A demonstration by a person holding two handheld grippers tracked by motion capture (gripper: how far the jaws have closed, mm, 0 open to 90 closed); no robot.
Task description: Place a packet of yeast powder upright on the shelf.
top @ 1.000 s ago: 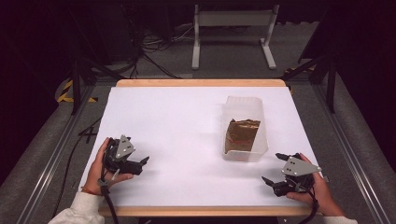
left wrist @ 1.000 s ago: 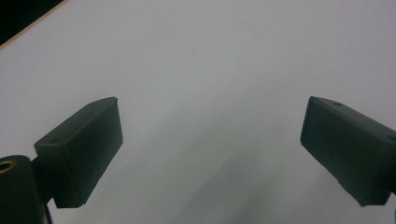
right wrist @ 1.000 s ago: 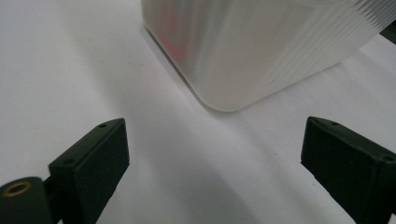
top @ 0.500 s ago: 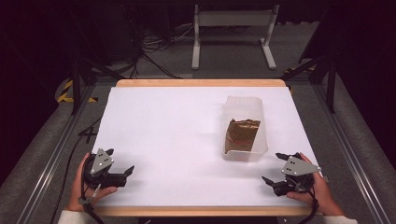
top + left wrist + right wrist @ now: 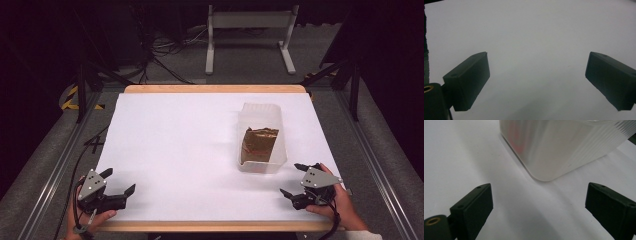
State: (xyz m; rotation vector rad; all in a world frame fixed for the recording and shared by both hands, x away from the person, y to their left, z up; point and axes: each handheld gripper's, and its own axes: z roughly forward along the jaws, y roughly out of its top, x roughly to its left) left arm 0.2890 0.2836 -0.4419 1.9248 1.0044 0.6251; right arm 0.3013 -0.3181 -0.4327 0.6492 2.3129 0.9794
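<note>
The white counter [image 5: 190, 150] carried one clear plastic tub [image 5: 262, 137], right of centre, with a brown packet [image 5: 258, 146] lying inside it. The left hand-held gripper [image 5: 120, 192] sat at the near left corner, jaws wide apart and empty, facing bare counter, well apart from the tub. The right hand-held gripper [image 5: 295, 181] sat at the near right, jaws likewise wide apart and empty, just beside the tub's near corner. No grasp was in hand; judged a rest or start position. Next move likely calls for the right hand-held gripper to advance onto the tub's rim or the packet.
</note>
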